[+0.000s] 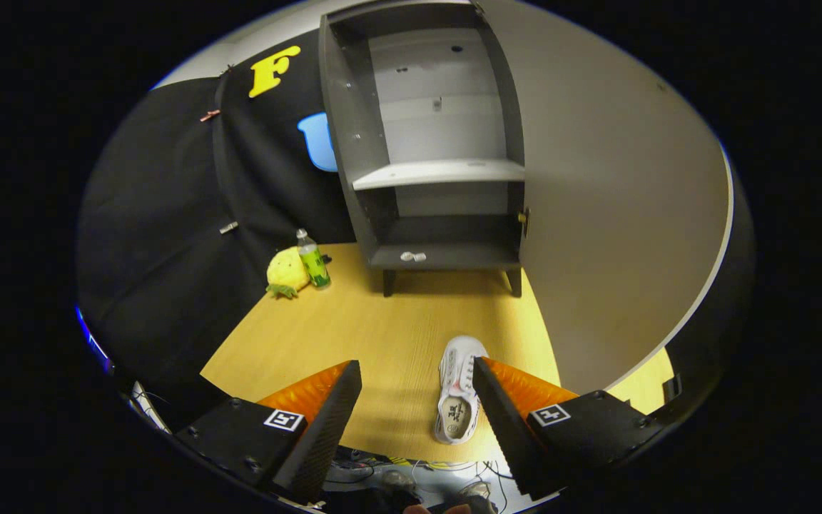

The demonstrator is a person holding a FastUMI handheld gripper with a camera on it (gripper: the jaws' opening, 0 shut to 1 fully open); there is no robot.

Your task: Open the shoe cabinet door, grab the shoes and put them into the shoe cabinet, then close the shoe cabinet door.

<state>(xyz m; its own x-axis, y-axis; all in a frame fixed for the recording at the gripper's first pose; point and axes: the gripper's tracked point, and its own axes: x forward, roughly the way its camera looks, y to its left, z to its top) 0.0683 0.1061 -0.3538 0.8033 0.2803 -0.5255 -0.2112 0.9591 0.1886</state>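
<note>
Door already swung open, gripper fingers spread and empty, shoe on floor between them by right finger: shift right, drop, pinch heel collar squarely.

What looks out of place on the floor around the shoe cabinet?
A yellow plush toy and a green bottle sit beside the open shoe cabinet, unrelated to shoes. One white shoe lies between the open hand-held gripper fingers.
</note>
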